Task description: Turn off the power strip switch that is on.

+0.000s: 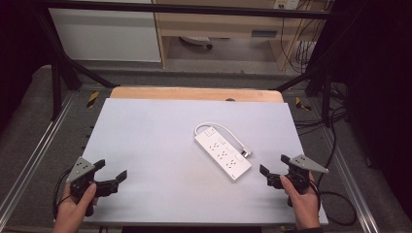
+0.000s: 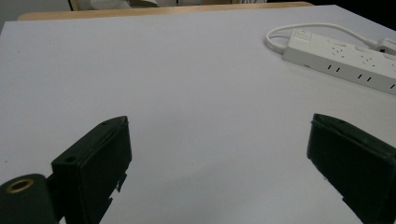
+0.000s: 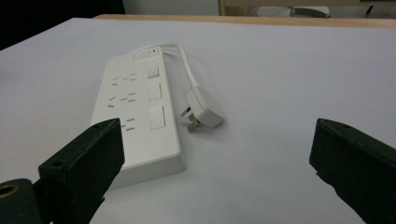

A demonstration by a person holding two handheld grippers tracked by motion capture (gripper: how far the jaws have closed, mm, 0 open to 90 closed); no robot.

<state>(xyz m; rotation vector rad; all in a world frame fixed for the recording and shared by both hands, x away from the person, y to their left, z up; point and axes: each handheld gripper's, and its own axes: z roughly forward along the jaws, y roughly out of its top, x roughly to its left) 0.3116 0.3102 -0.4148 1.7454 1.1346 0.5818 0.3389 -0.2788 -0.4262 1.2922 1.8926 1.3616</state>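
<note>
With both jaws spread and empty, the left gripper [image 1: 111, 171] and right gripper [image 1: 273, 164] are hovering near the worktop's [image 1: 145, 141] front corners while the white power strip [image 1: 222, 156] is lying right of centre, likely best approached squarely across its narrow width.

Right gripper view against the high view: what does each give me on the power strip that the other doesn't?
The right gripper view alone shows the plug's metal prongs and the raised rocker switches beside the sockets, seen up close between its own open fingers.

The high view alone shows both hands, the left gripper and right gripper at the table's near corners, and the strip lying diagonally right of centre.

Both show the white power strip flat on the table, its cord looped back and the plug lying beside it.
</note>
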